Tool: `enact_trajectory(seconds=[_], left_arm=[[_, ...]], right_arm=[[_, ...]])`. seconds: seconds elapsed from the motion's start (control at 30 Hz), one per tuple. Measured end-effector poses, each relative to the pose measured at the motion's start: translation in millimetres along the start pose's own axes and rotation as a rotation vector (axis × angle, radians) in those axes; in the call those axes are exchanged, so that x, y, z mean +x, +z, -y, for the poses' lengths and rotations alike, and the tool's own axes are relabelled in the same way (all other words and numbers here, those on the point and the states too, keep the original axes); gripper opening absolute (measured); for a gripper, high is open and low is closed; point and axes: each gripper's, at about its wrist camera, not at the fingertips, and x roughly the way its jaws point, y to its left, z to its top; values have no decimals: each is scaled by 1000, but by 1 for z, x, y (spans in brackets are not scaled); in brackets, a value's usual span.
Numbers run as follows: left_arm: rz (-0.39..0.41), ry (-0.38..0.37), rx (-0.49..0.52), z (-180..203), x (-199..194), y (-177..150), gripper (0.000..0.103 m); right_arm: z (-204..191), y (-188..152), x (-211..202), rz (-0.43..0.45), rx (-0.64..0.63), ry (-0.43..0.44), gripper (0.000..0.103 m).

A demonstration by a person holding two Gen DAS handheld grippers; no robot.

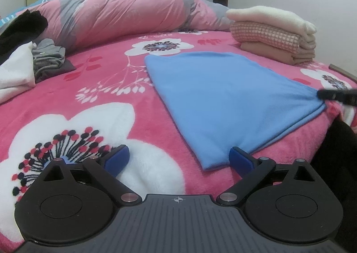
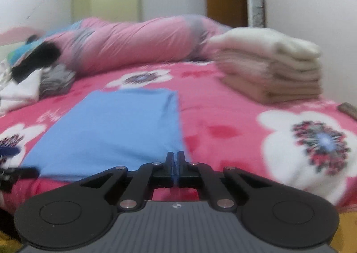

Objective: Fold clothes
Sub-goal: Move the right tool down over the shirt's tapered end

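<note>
Here the blue cloth (image 2: 111, 128) corner sits pinched in the right hand-held gripper (image 2: 175, 159).

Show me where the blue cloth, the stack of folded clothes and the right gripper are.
blue cloth (image 1: 223, 101): left wrist view, middle of its top face.
stack of folded clothes (image 1: 274, 34): left wrist view, checked middle layer.
right gripper (image 2: 175, 158): right wrist view, between closed fingertips.

Plenty of open blanket (image 1: 107, 119) ahead-left of the left gripper (image 1: 179, 160). Folded stack (image 1: 274, 36) blocks far right, clothes pile (image 1: 33, 59) far left.
</note>
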Motion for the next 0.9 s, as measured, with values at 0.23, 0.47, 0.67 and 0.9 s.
enact_trajectory(seconds=[0.23, 0.47, 0.67, 0.9], left_arm=[[-3, -22, 5, -6, -5, 3, 98], [26, -25, -58, -27, -10, 19, 98], [41, -39, -85, -38, 3, 33, 98], [24, -104, -162, -59, 41, 67, 98]], right_arm=[[-29, 15, 7, 57, -40, 35, 3], [-52, 31, 53, -10, -125, 158, 3], [-3, 31, 77, -70, 34, 74, 3], [56, 50, 94, -132, 281, 61, 17]])
